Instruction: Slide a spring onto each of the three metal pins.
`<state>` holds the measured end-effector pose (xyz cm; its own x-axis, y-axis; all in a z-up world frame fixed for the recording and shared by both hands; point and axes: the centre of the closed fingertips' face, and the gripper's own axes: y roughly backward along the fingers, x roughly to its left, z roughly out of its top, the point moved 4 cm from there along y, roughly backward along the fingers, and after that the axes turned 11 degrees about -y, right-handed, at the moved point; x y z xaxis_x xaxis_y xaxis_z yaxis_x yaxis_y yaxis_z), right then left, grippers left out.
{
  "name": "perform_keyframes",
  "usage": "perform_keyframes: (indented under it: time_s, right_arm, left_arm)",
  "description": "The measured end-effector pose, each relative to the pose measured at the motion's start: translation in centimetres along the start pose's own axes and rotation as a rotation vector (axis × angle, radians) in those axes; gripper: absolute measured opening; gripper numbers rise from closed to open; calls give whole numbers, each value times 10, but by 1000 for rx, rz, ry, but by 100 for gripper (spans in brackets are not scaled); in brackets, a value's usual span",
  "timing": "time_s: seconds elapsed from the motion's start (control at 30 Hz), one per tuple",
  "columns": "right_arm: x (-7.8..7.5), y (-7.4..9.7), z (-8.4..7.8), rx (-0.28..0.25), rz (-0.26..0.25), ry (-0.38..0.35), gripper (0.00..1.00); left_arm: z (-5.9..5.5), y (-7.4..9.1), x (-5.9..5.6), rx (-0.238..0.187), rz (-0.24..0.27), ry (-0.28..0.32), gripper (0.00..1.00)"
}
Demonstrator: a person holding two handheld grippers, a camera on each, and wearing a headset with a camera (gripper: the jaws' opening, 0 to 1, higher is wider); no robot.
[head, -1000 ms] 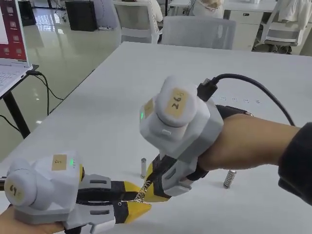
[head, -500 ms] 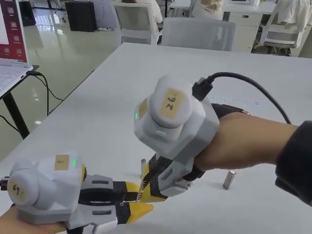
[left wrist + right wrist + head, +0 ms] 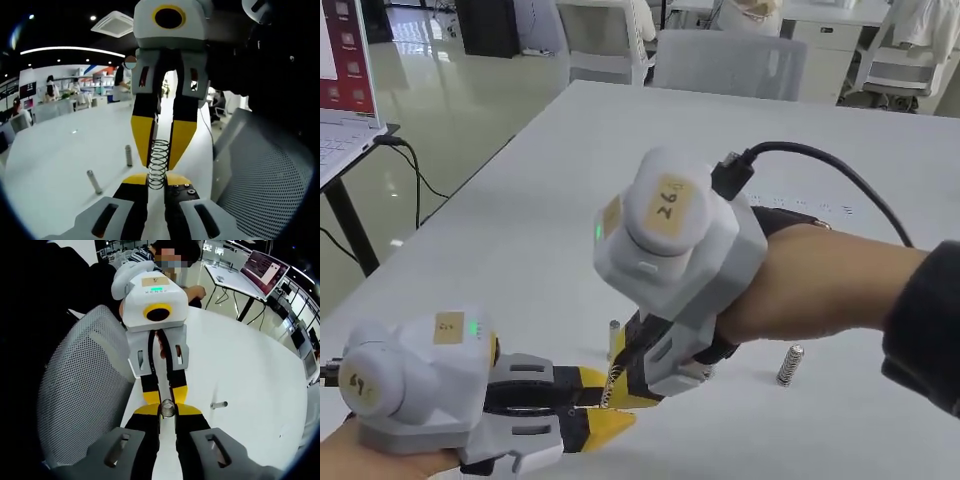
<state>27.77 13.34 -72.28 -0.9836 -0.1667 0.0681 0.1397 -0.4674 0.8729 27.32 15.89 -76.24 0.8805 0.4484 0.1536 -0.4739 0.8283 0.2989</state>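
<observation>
A small steel spring (image 3: 611, 385) is held between the two grippers, just above the white table (image 3: 570, 200). My right gripper (image 3: 168, 412) is shut on the spring (image 3: 168, 409), reaching in from the right. My left gripper (image 3: 157, 181) faces it from the lower left, its jaws closed at the near end of the spring (image 3: 159, 162). They seem to hold a thin pin hidden inside the coils. A bare pin (image 3: 614, 338) stands upright just behind the jaws. Another pin carrying a spring (image 3: 790, 365) stands to the right.
A black cable (image 3: 840, 180) runs from the right gripper across the table. Grey chairs (image 3: 730, 65) stand at the far edge. A laptop (image 3: 340, 70) sits on a side desk at left. In the right gripper view a mesh chair back (image 3: 80, 385) is close by.
My right gripper has shifted slightly left, toward the left gripper, with the spring still between them. The standing pins have not moved.
</observation>
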Motion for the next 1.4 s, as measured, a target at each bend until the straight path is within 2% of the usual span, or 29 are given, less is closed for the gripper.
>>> perform_keyframes:
  time_s: [0.43,0.8,1.0,1.23,1.4]
  right_arm:
    - [-11,5,-2,7,-25,-10,8]
    - [-24,11,-9,16,-58,-26,8]
    - [-31,14,-10,16,-71,-32,8]
    - [-41,18,-10,15,-84,-41,8]
    - [-49,21,-11,17,-97,-49,8]
  left_arm:
    - [-5,4,4,0,30,49,19]
    - [-12,9,10,12,79,88,36]
    - [-16,11,13,21,111,111,49]
    - [-18,15,15,30,132,121,56]
    - [-18,15,15,33,137,122,58]
